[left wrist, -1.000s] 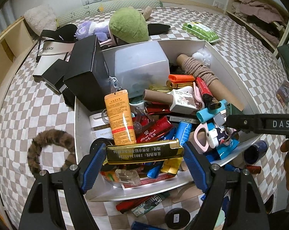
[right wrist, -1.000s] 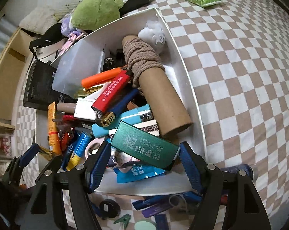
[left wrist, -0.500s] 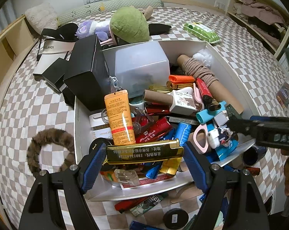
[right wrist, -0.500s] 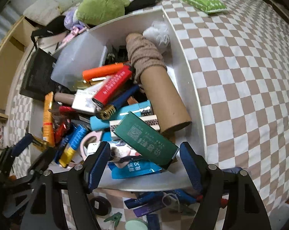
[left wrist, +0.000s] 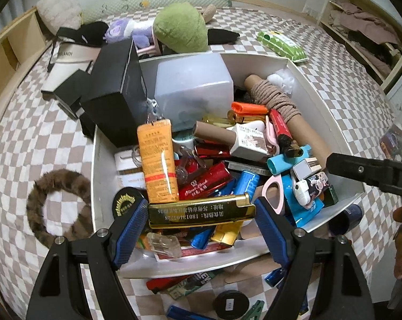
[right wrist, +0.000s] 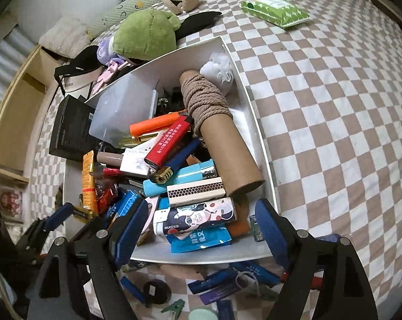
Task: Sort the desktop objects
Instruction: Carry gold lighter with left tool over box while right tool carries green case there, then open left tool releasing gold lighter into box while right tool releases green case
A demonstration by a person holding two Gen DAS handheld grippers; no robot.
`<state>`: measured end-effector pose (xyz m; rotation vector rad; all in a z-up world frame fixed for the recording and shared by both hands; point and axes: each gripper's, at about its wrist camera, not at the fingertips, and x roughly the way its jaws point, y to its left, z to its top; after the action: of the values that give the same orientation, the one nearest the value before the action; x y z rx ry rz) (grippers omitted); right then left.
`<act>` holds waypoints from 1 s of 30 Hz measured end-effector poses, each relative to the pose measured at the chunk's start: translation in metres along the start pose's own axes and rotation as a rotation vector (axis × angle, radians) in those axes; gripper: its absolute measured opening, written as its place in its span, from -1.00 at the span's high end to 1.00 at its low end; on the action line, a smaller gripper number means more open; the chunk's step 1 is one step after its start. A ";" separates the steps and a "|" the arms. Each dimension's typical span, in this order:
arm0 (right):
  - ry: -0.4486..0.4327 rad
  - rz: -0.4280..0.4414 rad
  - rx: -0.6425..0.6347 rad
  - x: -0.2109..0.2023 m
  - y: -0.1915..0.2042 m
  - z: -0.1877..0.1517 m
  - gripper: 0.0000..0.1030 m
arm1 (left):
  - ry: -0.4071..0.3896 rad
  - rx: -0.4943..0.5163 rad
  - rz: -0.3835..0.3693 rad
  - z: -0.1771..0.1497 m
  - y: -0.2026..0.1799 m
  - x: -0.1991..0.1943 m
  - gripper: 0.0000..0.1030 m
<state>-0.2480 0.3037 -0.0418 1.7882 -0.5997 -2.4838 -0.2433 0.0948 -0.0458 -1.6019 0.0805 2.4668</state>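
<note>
Lighters (right wrist: 169, 142) piled in box (right wrist: 256, 122) on bed (right wrist: 334, 93).

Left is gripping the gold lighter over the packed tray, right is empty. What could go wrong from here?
1. The left gripper pinches the gold lighter end to end; its glossy shell might slip back into the tray.
2. The orange tube leans against the lighter, so lifting may topple it.
3. The open right gripper hovers over the heaped lighters; closing may catch several.

Bedroom: checkered bedsheet (right wrist: 334, 85), plush toy (left wrist: 181, 28), pillow (left wrist: 58, 13).
</note>
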 end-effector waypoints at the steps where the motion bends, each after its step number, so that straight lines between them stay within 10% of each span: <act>1: 0.001 0.004 0.003 0.000 0.000 -0.001 -0.60 | 0.011 -0.004 -0.003 0.000 0.000 0.002 -0.58; 30: 0.005 0.050 -0.007 -0.007 0.000 -0.008 -0.60 | 0.063 0.070 0.027 -0.003 -0.036 0.017 -0.58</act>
<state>-0.2379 0.3029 -0.0376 1.7543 -0.6272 -2.4448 -0.2398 0.1322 -0.0604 -1.6596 0.1967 2.4059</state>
